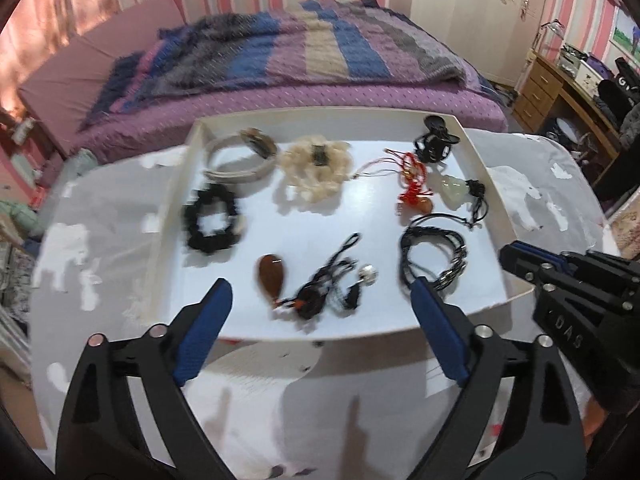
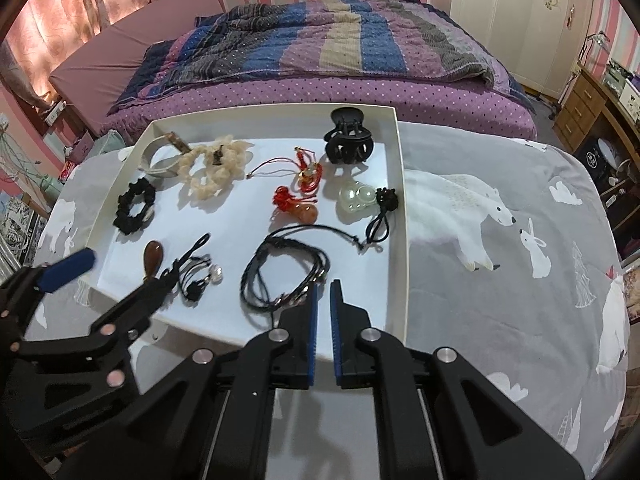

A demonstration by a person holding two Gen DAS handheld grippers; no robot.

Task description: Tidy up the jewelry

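A white tray (image 1: pixel 168 208) (image 2: pixel 400 200) lies on a grey polar-bear cloth and holds several pieces. My left gripper (image 1: pixel 320 288) (image 2: pixel 120 276) stands open over the tray's near edge. Below it lie a brown teardrop pendant (image 1: pixel 272 276) (image 2: pixel 154 256) on tangled black cord and a pearl bead (image 1: pixel 368 272); nothing is between its fingers. My right gripper (image 2: pixel 325 290) is shut and empty, its tips just beside a black braided cord bracelet (image 2: pixel 280 268) (image 1: pixel 434 256). Farther back lie a black scrunchie (image 2: pixel 124 220), a cream scrunchie (image 2: pixel 216 168), red knot charms (image 2: pixel 308 168), a jade pendant (image 2: pixel 356 198) and a black claw clip (image 2: pixel 348 140).
The cloth-covered table (image 2: pixel 500 240) stretches to the right of the tray. Behind it stands a bed with a striped quilt (image 2: pixel 320 40). A wooden desk (image 2: pixel 592 100) with clutter is at the far right, and a white wardrobe (image 2: pixel 500 20) stands behind.
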